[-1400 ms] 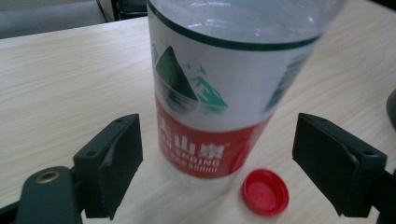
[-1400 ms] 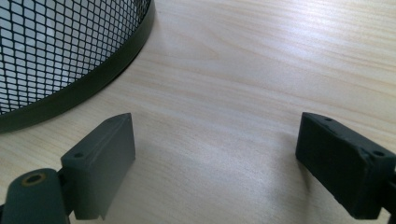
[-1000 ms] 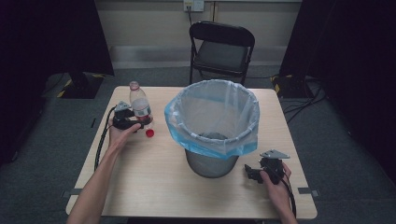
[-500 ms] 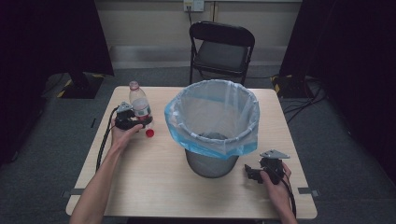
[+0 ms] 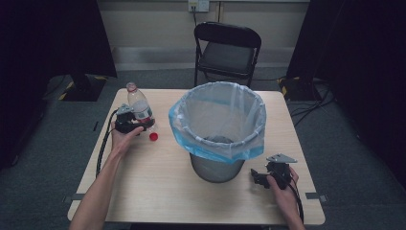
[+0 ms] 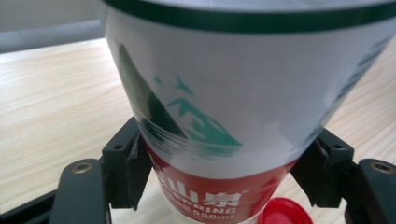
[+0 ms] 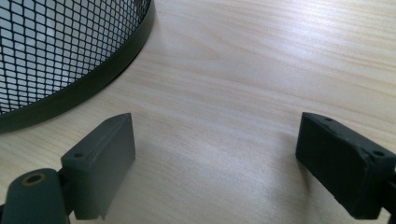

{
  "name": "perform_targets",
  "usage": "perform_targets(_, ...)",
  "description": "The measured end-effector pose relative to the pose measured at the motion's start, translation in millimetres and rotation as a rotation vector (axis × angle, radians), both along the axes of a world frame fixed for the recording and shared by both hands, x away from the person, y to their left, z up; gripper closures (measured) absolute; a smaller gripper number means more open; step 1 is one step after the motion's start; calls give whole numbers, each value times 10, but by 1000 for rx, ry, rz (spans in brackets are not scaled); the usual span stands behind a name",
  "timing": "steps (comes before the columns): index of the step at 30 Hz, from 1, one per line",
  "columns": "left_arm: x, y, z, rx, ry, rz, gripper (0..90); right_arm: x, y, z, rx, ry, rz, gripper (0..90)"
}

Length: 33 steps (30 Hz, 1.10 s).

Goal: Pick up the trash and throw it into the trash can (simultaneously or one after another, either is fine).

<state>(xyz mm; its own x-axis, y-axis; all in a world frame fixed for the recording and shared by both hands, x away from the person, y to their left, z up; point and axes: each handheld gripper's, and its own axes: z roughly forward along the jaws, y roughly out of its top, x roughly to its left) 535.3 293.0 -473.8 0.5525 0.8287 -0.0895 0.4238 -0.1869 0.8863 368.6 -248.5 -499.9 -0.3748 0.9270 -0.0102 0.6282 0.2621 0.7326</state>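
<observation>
High view: fixed overhead, near side of table (image 5: 158, 191), looks forward and down, takes in whole tabletop, chair (image 5: 227, 45) beyond far edge. Left gripper view: rides left gripper (image 5: 128, 120), very near bottle (image 6: 233, 116), level with tabletop; shares bottle (image 5: 139, 108) and red cap (image 6: 285, 217) with high view. Right gripper view: rides right gripper (image 5: 268, 176), low over wood, faces mesh bin (image 7: 60, 60) base; bin (image 5: 218, 124) shared with high view.
</observation>
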Motion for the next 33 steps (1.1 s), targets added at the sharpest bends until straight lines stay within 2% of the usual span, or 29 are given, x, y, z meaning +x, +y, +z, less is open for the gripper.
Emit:
perform_targets(3, -11, 15, 27, -9, -6, 2, 290, 0, 0, 0, 0, 0, 0, 112)
perform_targets(5, -38, 24, 55, -24, 4, -3, 290, 0, 0, 0, 0, 0, 0, 112)
perform_targets(8, -58, 25, 88, -19, 0, -7, 290, 0, 0, 0, 0, 0, 0, 112)
perform_targets(13, -138, 16, 230, -45, -35, -20, 290, 0, 0, 0, 0, 0, 0, 112)
perform_targets(20, -219, 4, 349, -76, -57, -43, 290, 0, 0, 0, 0, 1, 0, 112)
perform_targets(29, -380, 22, 568, -150, -90, -80, 288, 0, 0, 0, 0, 0, 0, 112)
perform_targets(31, -410, 18, 608, -137, -102, -78, 288, 0, 0, 0, 0, 0, 0, 112)
perform_targets(33, -428, 22, 627, -141, -97, -83, 288, 0, 0, 0, 0, 0, 0, 112)
